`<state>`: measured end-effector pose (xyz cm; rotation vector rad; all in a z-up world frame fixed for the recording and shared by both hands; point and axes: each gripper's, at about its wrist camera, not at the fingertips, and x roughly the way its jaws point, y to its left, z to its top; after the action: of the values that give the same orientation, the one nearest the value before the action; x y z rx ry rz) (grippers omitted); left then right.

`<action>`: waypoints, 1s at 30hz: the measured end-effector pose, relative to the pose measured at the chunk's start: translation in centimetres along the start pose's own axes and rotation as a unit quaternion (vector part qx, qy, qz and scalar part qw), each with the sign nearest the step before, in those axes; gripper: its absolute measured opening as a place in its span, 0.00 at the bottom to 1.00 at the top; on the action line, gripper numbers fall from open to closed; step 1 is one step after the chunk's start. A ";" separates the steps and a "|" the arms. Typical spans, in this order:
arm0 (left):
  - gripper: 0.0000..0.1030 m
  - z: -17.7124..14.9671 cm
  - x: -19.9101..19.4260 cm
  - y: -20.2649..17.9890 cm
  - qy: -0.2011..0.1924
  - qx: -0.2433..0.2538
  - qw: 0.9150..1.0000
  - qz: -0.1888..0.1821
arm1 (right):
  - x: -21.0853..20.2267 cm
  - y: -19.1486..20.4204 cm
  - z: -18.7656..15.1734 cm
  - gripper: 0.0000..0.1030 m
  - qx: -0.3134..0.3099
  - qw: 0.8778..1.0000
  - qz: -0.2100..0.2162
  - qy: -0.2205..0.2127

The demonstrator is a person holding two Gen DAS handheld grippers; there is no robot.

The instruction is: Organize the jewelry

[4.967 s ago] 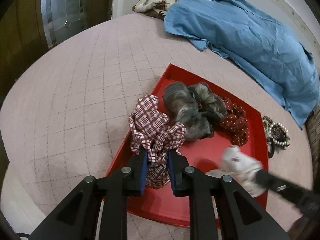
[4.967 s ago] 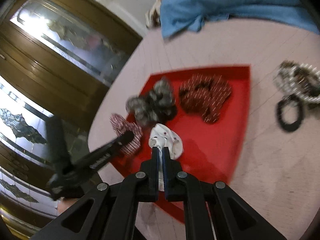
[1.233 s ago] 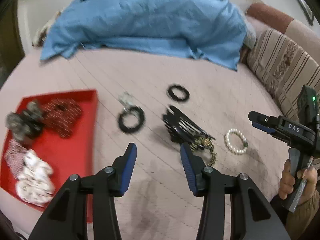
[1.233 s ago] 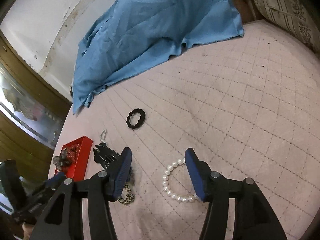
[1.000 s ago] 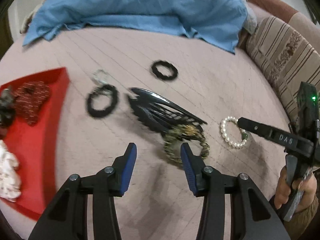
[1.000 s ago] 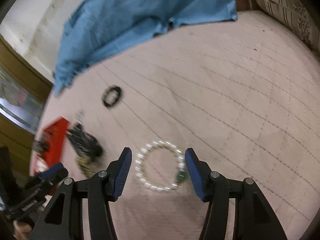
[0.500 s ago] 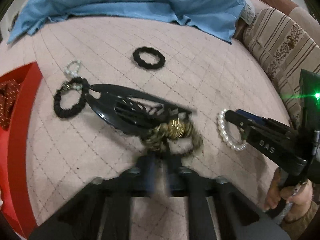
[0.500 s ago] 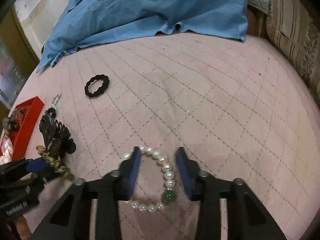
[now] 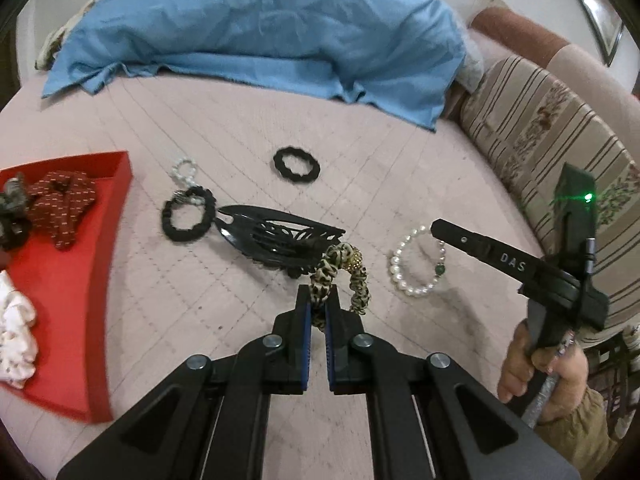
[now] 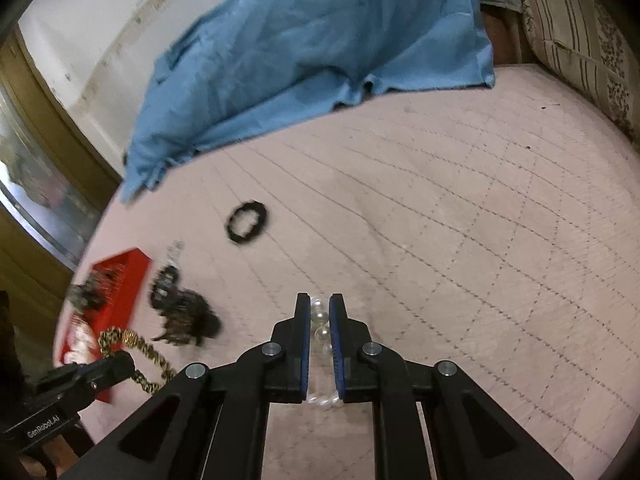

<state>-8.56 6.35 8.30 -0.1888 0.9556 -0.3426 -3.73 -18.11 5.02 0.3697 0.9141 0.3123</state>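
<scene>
A leopard-print scrunchie (image 9: 329,276) stands pinched in the shut left tongs (image 9: 316,308) above the pink quilted bed (image 9: 240,128), beside a black hair claw (image 9: 276,236) lying crosswise; the right tongs (image 10: 319,314) are closing on a pearl bracelet (image 10: 320,334).

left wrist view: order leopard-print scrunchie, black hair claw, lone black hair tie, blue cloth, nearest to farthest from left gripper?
1. leopard-print scrunchie: pinched in the left gripper.
2. black hair claw: just beyond, slightly left.
3. lone black hair tie: farther up the bedspread, centre.
4. blue cloth: at the far edge.
</scene>
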 end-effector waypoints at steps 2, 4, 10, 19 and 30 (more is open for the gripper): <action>0.05 -0.2 -1.8 0.6 -0.011 -0.007 1.000 -0.006 | -0.7 0.4 -0.1 0.10 0.001 1.000 0.011 -0.010; 0.05 -0.3 -3.2 1.3 -0.022 -0.015 1.000 -0.012 | -1.5 1.2 -0.3 0.10 -0.005 0.999 0.023 -0.023; 0.05 -0.2 -7.5 5.2 -0.060 -0.031 0.998 0.010 | -2.6 3.1 -0.6 0.10 -0.019 0.999 0.032 -0.037; 0.05 -1.0 -8.8 14.5 -0.066 -0.095 0.992 0.052 | -3.5 9.9 -1.1 0.10 -0.054 0.997 0.060 -0.019; 0.05 -3.6 -8.3 20.5 -0.045 -0.157 0.986 0.035 | 0.6 21.6 0.2 0.10 -0.104 0.988 0.110 0.029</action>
<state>-11.79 28.44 6.33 -0.4546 0.9202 -0.1162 -5.51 1.38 14.12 0.2699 0.8887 0.6190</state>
